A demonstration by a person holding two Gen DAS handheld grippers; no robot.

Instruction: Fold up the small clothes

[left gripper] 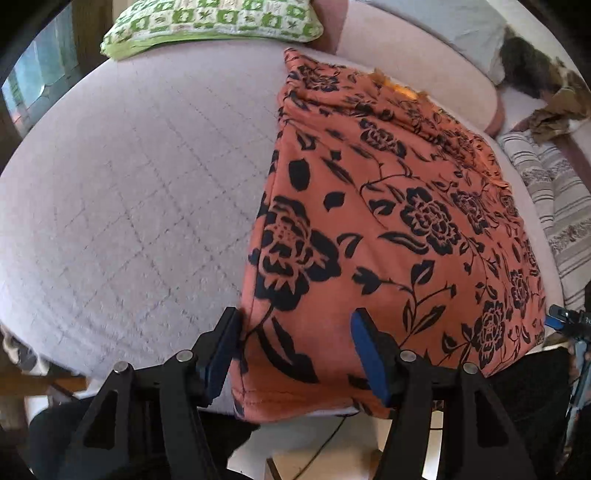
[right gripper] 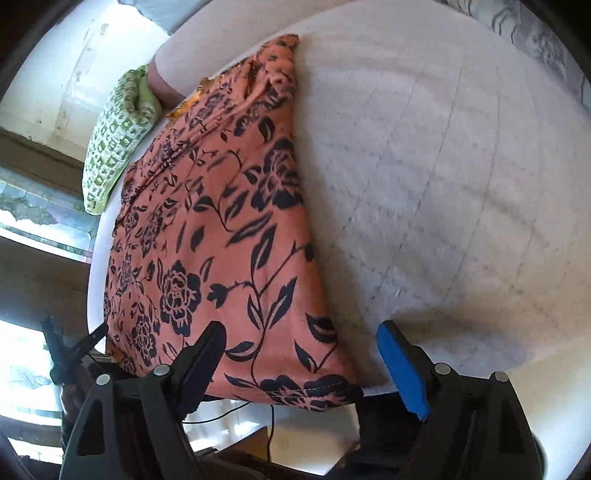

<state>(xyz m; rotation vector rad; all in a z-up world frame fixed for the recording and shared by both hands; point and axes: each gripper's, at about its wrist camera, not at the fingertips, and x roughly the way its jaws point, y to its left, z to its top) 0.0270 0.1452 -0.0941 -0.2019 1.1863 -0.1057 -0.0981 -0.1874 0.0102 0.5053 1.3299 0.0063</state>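
An orange garment with a black flower print (left gripper: 388, 229) lies spread flat on a pale quilted mattress (left gripper: 129, 192), its near hem hanging over the front edge. My left gripper (left gripper: 295, 350) is open, its jaws either side of the garment's near left corner, not closed on it. In the right wrist view the same garment (right gripper: 221, 240) lies on the mattress (right gripper: 424, 166). My right gripper (right gripper: 299, 369) is open around the garment's near right corner. The other gripper shows at the left edge of the right wrist view (right gripper: 62, 354).
A green and white patterned pillow (left gripper: 214, 22) lies at the mattress's far edge, also in the right wrist view (right gripper: 118, 136). Striped cloth (left gripper: 554, 199) and a grey pillow (left gripper: 461, 33) lie to the right. A cable (right gripper: 271, 424) hangs below the front edge.
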